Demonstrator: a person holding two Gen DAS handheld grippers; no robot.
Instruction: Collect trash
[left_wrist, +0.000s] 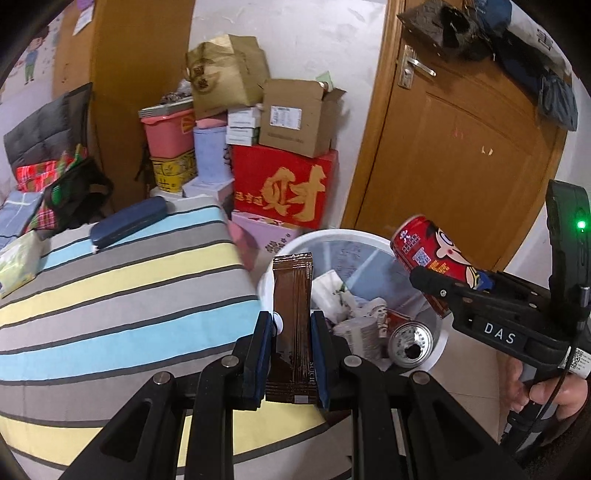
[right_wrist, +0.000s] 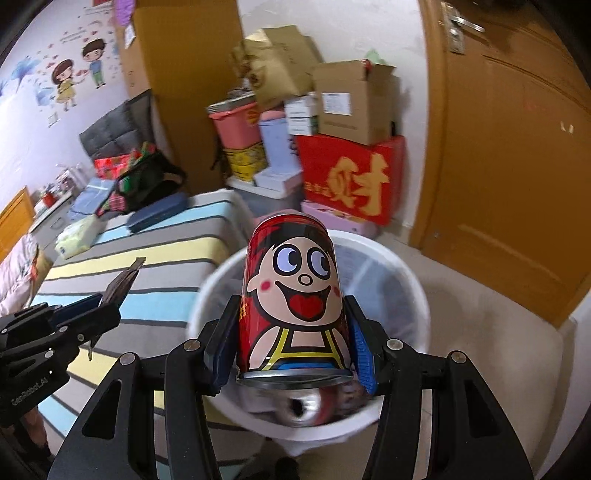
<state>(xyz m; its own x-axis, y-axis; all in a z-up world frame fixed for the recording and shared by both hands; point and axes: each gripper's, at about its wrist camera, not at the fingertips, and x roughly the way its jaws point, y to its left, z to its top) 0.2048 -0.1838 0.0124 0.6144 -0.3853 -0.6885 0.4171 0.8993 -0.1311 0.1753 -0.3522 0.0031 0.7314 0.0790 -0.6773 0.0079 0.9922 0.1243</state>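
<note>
The left claw (left_wrist: 291, 325) is clenched on a flat brown packet (left_wrist: 292, 291), which stands upright between the blue pads (left_wrist: 317, 354) and projects well beyond the fingertips. Directly ahead of this claw, and slightly to its right, stands a white bin (left_wrist: 354, 236); the packet's upper end overlaps the bin's near-left rim in the left wrist view. Inside the bin lie crumpled paper (left_wrist: 332, 295) and an opened drink can on its side (left_wrist: 410, 341). To the left of the claw extends a bed with a striped cover (left_wrist: 122, 288), carrying a dark blue case (left_wrist: 129, 223) near its far edge. The right claw (right_wrist: 291, 332) is grasping a red can printed with a cartoon face (right_wrist: 291, 295); the can is held upside down, its rimmed end nearest the camera, with one pad against each side. This can sits above the open mouth of the same bin (right_wrist: 413, 284), which lies immediately below and ahead of the right claw. In the left wrist view the right claw appears at the right, over the bin's right rim, with a hand (left_wrist: 543, 395) gripping its handle. Beyond both claws, stacked boxes (left_wrist: 284, 184) stand against the wall beside a wooden door (left_wrist: 461, 147).
</note>
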